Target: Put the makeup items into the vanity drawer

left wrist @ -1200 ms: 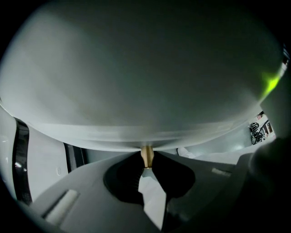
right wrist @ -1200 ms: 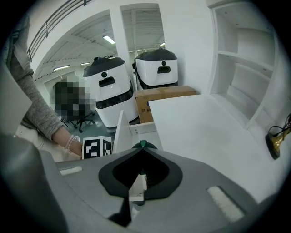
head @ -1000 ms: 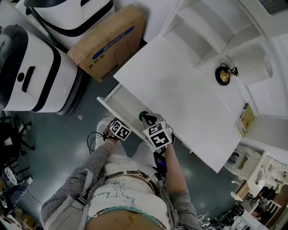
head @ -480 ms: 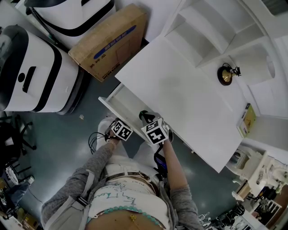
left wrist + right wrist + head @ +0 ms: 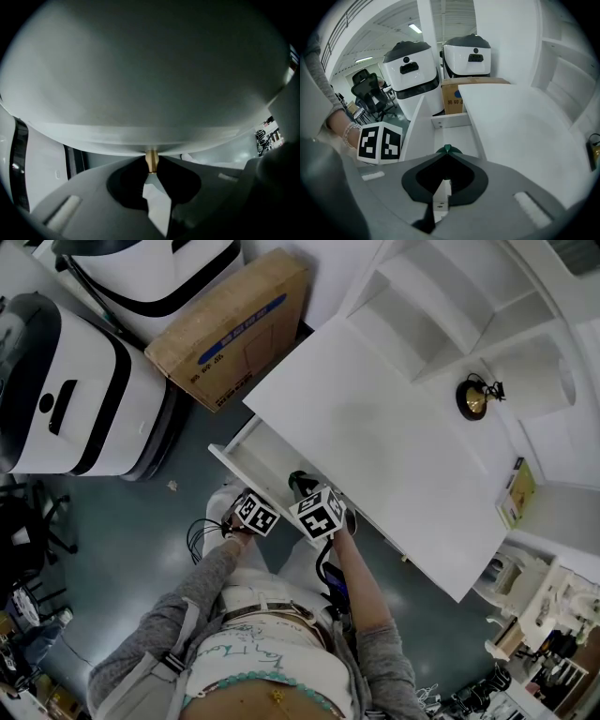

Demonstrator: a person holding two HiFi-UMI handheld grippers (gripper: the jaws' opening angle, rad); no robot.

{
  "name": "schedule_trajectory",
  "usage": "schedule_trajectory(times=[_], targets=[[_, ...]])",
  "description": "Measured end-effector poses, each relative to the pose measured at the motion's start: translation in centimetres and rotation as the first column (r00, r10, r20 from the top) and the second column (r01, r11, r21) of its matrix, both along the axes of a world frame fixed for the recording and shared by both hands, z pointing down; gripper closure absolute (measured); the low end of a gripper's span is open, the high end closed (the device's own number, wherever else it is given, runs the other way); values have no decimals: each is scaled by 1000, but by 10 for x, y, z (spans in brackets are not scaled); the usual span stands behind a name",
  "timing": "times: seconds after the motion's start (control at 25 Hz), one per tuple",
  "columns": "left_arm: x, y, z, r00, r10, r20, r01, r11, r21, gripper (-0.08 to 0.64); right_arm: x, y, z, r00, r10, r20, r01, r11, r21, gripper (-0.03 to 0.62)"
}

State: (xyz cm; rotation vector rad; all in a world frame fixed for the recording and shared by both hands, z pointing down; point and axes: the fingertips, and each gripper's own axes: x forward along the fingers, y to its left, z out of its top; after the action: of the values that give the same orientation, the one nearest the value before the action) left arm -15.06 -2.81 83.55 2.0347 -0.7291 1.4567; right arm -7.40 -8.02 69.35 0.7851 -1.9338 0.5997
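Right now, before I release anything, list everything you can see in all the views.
vanity table: one, white, centre
drawer: one, white, open at the table's front
drawer knob: one, brass, on the drawer front
green item: one, dark green, over the open drawer
round object: one, gold and black, far side of the tabletop
small box: one, yellow-green, table's right edge
shelves: white, behind the table
cardboard box: one, brown, on the floor
machines: two, white and black, on the floor
left gripper: shut on drawer knob
right gripper: shut on green item
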Motion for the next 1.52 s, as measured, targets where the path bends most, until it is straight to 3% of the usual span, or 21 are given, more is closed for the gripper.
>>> schedule_trajectory(times=[0.4,1.52], targets=[[1,1,0,1000,-3,-15,2,1000,-10,502,0,-1,24,1000,18,-10,-18,1000,-21,563],[2,1,0,999,-5,-39,4,1000,-24,503,6,-1,96,988,-33,-151,26,998,-51,563]])
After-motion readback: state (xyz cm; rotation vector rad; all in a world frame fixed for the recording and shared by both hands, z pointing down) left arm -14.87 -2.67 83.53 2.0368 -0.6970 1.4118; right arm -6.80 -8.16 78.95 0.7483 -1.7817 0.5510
